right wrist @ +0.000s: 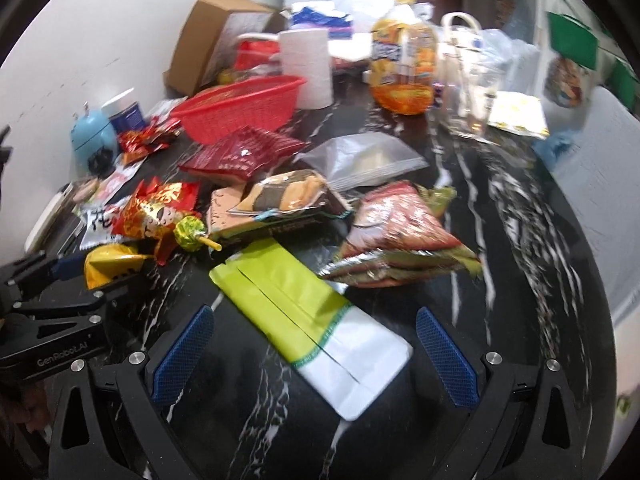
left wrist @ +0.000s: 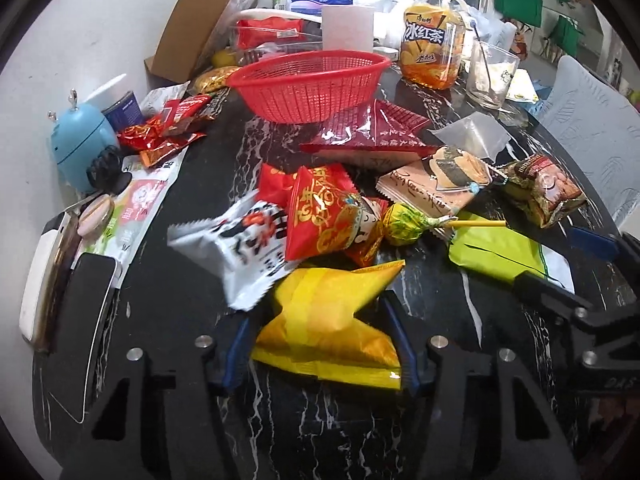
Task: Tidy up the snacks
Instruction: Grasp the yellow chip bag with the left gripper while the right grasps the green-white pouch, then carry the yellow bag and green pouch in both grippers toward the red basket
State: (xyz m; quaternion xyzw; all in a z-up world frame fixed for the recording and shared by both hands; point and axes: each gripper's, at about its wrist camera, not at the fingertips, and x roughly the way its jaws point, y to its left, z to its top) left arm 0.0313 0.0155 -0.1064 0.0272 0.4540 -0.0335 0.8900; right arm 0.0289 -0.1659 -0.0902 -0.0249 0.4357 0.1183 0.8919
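— Gripping the yellow snack bag (left wrist: 328, 320) with the left gripper (left wrist: 322, 344), blue pads pressed into both its sides, low on the black marble desk (left wrist: 480, 312). Crumpled where pinched.

— And the right gripper (right wrist: 316, 344)?

— Spread wide, jaws released, straddling the green-and-white pouch (right wrist: 304, 300) without touching it. Flat on the desk, seam up.

— Room to move?

— Bare desk just ahead of both sets of jaws, then crowded. Beyond the yellow bag: white packet (left wrist: 240, 248), red packet (left wrist: 320, 216) and lollipop (left wrist: 404, 224) piled together, touching. Further back, dark red packets (left wrist: 372, 136) lying against the red basket (left wrist: 308, 84), basket holding nothing visible.

— Edges?

— Curved desk rim close on the right, pale chair (left wrist: 592, 120) beyond it. Left side hemmed by a wall, a blue gadget (left wrist: 80, 140) and a phone (left wrist: 88, 320) at the rim.

— Differences between views?

— Right wrist view alone shows open desk stretching right of the brown-and-green chip bag (right wrist: 400, 232), plus the clear zip bag (right wrist: 364, 160) laid out whole. Left wrist view alone shows the phone, and sharper print on the tea bottle (left wrist: 432, 36). Right view blurred.
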